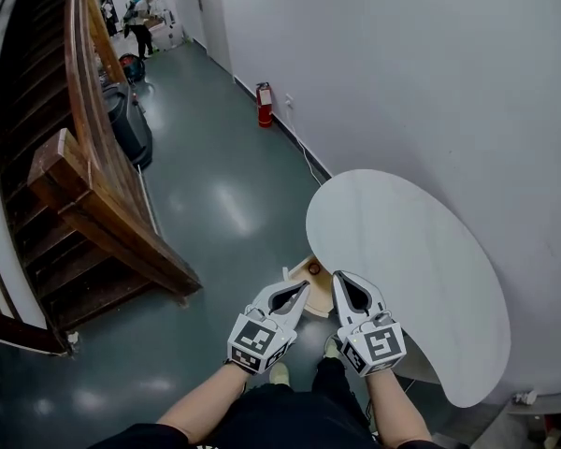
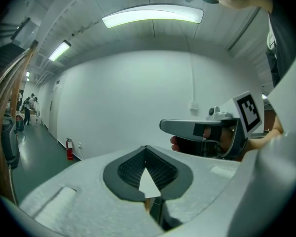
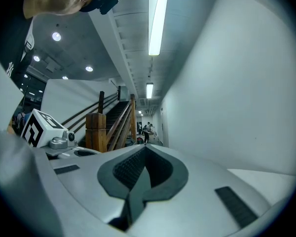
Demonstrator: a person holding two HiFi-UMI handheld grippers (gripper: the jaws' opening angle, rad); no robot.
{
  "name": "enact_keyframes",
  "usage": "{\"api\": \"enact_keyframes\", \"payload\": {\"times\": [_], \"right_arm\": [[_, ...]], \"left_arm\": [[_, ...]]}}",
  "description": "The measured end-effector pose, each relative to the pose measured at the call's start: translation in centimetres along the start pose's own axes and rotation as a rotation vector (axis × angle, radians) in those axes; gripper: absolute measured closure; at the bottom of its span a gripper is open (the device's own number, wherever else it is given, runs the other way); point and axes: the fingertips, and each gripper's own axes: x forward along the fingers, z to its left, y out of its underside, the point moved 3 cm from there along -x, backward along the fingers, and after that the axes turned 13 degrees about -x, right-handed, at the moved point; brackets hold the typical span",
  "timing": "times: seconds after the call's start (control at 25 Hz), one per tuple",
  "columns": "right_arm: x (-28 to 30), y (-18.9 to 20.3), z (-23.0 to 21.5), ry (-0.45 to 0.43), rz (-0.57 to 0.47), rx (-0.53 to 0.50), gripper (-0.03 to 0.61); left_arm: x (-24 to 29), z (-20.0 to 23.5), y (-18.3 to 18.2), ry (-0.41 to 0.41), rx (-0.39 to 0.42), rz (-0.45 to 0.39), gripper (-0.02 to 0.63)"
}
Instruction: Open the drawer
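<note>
In the head view my two grippers are held side by side in the air, over the near left rim of a round white table [image 1: 411,251]. The left gripper [image 1: 303,286] is shut with nothing in it; in its own view the jaws meet at a point [image 2: 146,148]. Just to its right, the right gripper [image 1: 339,276] is also shut and empty, its jaws together [image 3: 146,147]. Below and between their tips lies a small light-wood box [image 1: 315,279] with a dark reddish round spot. The grippers partly cover it, and no drawer front shows.
A wooden staircase [image 1: 84,185] runs along the left. Black bags [image 1: 129,124] stand at its foot. A red fire extinguisher [image 1: 265,104] stands against the white wall on the right. People [image 1: 140,17] stand at the far end of the grey-green floor.
</note>
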Motion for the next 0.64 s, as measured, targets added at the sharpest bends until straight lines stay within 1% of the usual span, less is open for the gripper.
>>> {"api": "enact_keyframes", "payload": {"times": [0.24, 0.64], "right_arm": [[-0.2, -0.3, -0.8, 0.008, -0.003, -0.011, 0.565], [0.9, -0.1, -1.6, 0.004, -0.007, -0.008, 0.565]], "left_arm": [[0.4, 0.4, -0.9, -0.019, 0.0, -0.025, 0.604], [1.3, 1.0, -1.5, -0.034, 0.011, -0.033, 0.604]]}}
